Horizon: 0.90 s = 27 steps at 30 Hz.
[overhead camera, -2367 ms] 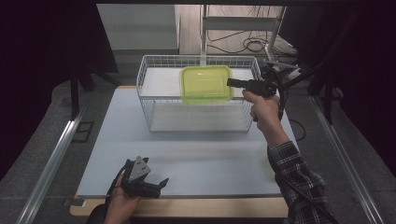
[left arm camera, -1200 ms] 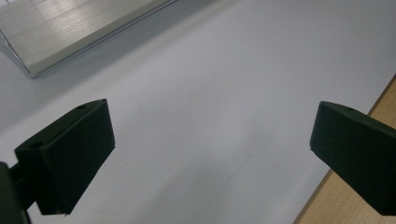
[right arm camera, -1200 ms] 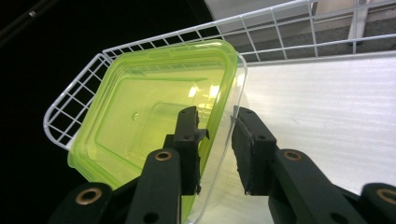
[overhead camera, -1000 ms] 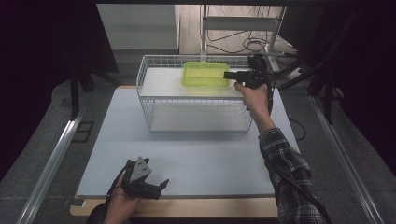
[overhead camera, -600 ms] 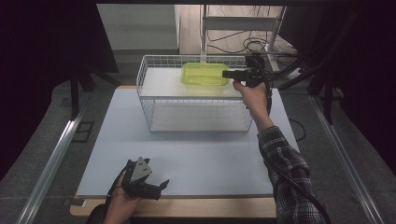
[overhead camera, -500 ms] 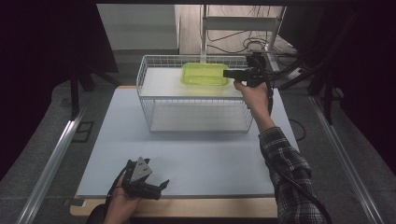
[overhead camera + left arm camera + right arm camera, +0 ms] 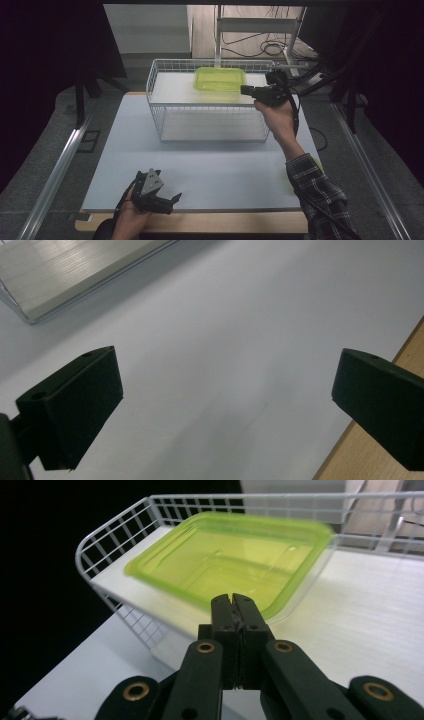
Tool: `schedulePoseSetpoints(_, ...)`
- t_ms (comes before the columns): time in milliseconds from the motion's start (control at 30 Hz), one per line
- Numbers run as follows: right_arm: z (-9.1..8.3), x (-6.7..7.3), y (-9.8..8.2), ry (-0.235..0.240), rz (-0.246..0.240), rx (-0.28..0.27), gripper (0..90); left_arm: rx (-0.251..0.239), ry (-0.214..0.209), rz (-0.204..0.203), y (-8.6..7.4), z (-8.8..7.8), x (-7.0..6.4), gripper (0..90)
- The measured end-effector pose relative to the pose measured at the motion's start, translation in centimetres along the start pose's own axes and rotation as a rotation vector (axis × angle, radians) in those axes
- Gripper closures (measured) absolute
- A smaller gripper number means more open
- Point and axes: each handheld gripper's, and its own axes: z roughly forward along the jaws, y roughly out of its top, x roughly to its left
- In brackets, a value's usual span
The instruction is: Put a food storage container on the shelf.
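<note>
The translucent lime-green plastic container (image 7: 220, 79) rests in the white wire basket (image 7: 155, 107) on the counter (image 7: 220, 175), near the far wall; the right gripper (image 7: 232, 602), fingers closed on nothing, sits just outside its rim; the left gripper (image 7: 172, 200) idles open; the container's contents are blurred.
</note>
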Motion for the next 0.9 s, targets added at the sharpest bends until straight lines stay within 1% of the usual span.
schedulePoseSetpoints(67, 0.2, 0.3, -0.3, 0.003, -0.015, 0.007, 88.8, 0.001, 0.000, 0.002, 0.0, 0.0, 0.0, 0.0)
schedulePoseSetpoints(167, 0.6, 0.5, -0.5, -0.013, -0.034, 0.013, 88.8, 0.002, 0.002, 0.003, 0.0, 0.0, 0.0, 0.0)
schedulePoseSetpoints(433, 1.3, 0.2, -0.7, -0.038, -0.040, 0.014, 88.8, 0.005, 0.000, 0.003, 0.0, 0.0, 0.0, 0.0)
schedulePoseSetpoints(533, 1.4, 0.0, -0.6, -0.060, -0.049, 0.011, 88.7, 0.008, 0.000, 0.003, 0.0, 0.1, -0.1, 0.0)
schedulePoseSetpoints(567, 1.4, -0.1, -0.6, -0.063, -0.044, 0.012, 88.7, 0.007, 0.000, 0.003, 0.0, 0.1, -0.1, 0.0)
schedulePoseSetpoints(633, 1.4, -0.3, -0.6, -0.061, -0.037, 0.010, 88.4, 0.008, 0.000, 0.002, 0.0, 0.1, -0.1, 0.0)
schedulePoseSetpoints(767, 1.0, -0.4, -1.1, -0.041, -0.032, 0.006, 86.0, 0.009, -0.001, 0.001, 0.0, 0.1, 0.0, 0.0)
schedulePoseSetpoints(900, 0.3, -0.3, -1.9, -0.020, -0.031, 0.005, 81.4, 0.008, -0.001, 0.001, 0.0, 0.1, -0.1, 0.0)
